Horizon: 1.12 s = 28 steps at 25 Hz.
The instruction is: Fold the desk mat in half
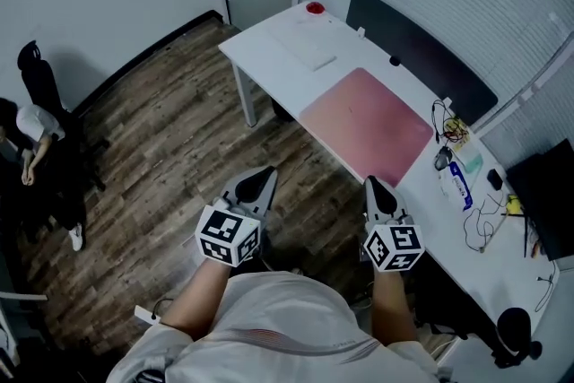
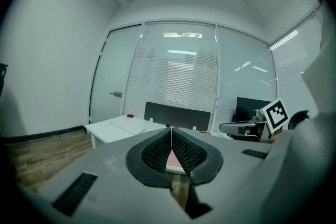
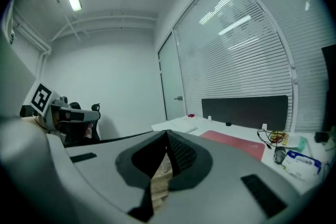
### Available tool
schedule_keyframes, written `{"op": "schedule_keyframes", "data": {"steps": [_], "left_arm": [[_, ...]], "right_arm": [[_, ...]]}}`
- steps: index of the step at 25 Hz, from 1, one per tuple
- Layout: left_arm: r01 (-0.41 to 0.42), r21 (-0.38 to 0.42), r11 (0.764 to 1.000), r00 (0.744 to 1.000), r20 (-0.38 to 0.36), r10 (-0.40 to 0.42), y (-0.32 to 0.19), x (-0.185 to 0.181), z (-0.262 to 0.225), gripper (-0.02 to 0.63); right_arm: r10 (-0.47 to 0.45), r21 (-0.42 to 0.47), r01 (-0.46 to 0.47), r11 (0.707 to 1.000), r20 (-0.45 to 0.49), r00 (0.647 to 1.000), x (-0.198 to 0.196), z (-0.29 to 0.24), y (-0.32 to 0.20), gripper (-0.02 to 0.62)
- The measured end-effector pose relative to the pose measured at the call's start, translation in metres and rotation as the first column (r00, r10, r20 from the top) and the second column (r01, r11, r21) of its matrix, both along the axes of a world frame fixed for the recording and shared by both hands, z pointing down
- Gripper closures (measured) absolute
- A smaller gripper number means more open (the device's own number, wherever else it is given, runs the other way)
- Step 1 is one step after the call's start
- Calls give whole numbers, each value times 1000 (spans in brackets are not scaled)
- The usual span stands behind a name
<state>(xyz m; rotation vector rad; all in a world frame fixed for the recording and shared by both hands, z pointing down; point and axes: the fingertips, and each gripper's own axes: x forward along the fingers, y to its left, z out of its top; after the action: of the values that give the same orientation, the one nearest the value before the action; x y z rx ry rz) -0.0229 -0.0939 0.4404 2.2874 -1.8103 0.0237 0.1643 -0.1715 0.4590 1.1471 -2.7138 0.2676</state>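
Observation:
A pink desk mat (image 1: 368, 123) lies flat on the white desk (image 1: 269, 49), near its front edge. Both grippers hang over the wooden floor, short of the desk. My left gripper (image 1: 260, 179) is shut with nothing in it; its tips meet in the left gripper view (image 2: 171, 129), where a strip of the mat (image 2: 174, 161) shows behind the jaws. My right gripper (image 1: 375, 186) is also shut and empty, close to the desk's front edge below the mat. In the right gripper view its tips (image 3: 167, 134) touch, and the mat (image 3: 235, 141) lies ahead to the right.
A dark partition panel (image 1: 421, 49) runs along the desk's far side. Cables (image 1: 448, 128), a mouse (image 1: 441, 159) and small items lie right of the mat; a white pad (image 1: 305, 45) and a red object (image 1: 315, 8) lie at the far end. A seated person (image 1: 31, 139) is at the left.

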Motion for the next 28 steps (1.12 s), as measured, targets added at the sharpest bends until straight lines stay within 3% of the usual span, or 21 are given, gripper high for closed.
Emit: {"op": "schedule_keyframes", "data": {"steps": [5,17,20,23,28], "left_arm": [[-42,-3,999,999,-10,42,-56,-31,10,591],[-135,-37,990,991,-11,135,-165,-140,39,591],[-165,-71,984,986,-28,163,-180,-152,58,591],[-189,-104,976,982,-45,185,-194,-159,72,591],[-184,-145,972,982,-68,175,-199,-165,84,591]], "right_arm": [[42,-22,-43,999,-60,997,-23,10,-42,543],[51,-121,-81,989,-230,972,-152,61,-133,543],[51,-152,-96,984,-277,960,-171,82,-145,541],[65,-193,-133,972,-322,944,-182,113,-169,492],[4,-265,-142,954,-460,888,-203,195,-204,471]]}}
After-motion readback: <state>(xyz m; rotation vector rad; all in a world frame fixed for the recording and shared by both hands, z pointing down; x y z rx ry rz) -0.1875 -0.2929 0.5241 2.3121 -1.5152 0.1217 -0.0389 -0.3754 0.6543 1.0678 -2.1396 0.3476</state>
